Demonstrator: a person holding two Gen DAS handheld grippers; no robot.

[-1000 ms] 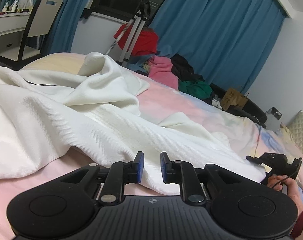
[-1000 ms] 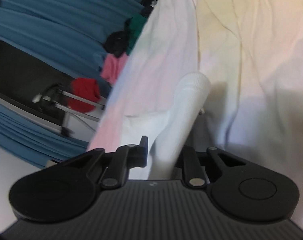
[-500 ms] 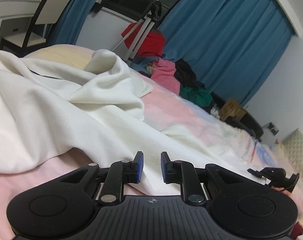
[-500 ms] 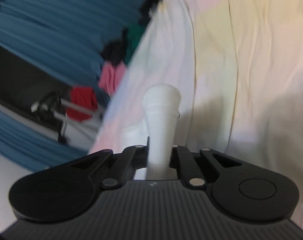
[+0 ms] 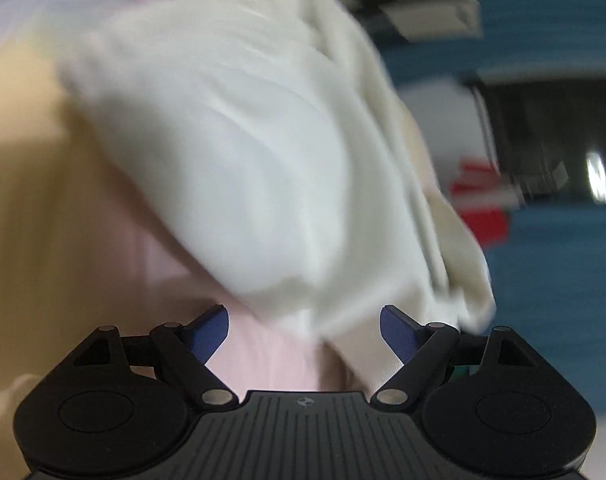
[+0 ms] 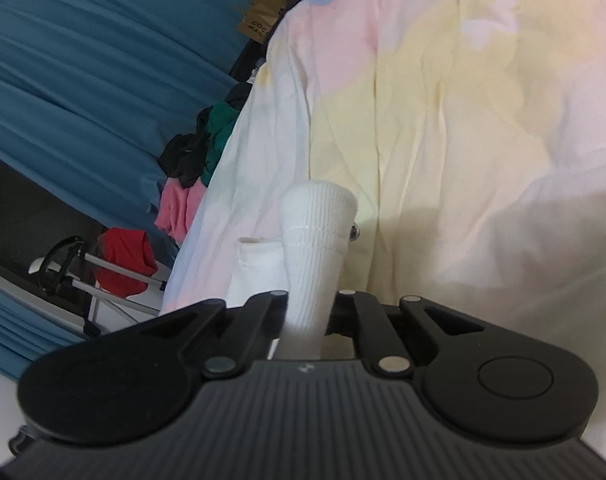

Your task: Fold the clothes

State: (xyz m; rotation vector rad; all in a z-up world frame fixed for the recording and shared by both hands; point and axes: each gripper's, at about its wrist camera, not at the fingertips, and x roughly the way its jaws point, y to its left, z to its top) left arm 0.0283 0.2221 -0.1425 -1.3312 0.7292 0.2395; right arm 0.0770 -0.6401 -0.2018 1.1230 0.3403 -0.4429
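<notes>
while the right gripper (image 6: 305,312) stays clamped on the ribbed cuff (image 6: 317,216) of the white garment (image 5: 263,152), which sticks up between its fingers over the pastel bed sheet (image 6: 483,100), the left gripper (image 5: 303,322) has just been opening its jaws and now stands wide, with nothing pinched between the blue pads (image 5: 211,326). the bulk of the white garment lies bunched on the bed just ahead of those open fingers, its near edge hanging close above them; the left view is smeared, so i cannot tell which hem or seam that edge is. to do this well, i'd say the left should slow down, find the matching corner or the other cuff, and close on a single layer only. the right ought to keep the sleeve taut but not drag the cloth off the bed. a pile of coloured clothes (image 6: 191,176) waits by the blue curtain (image 6: 83,72).
</notes>
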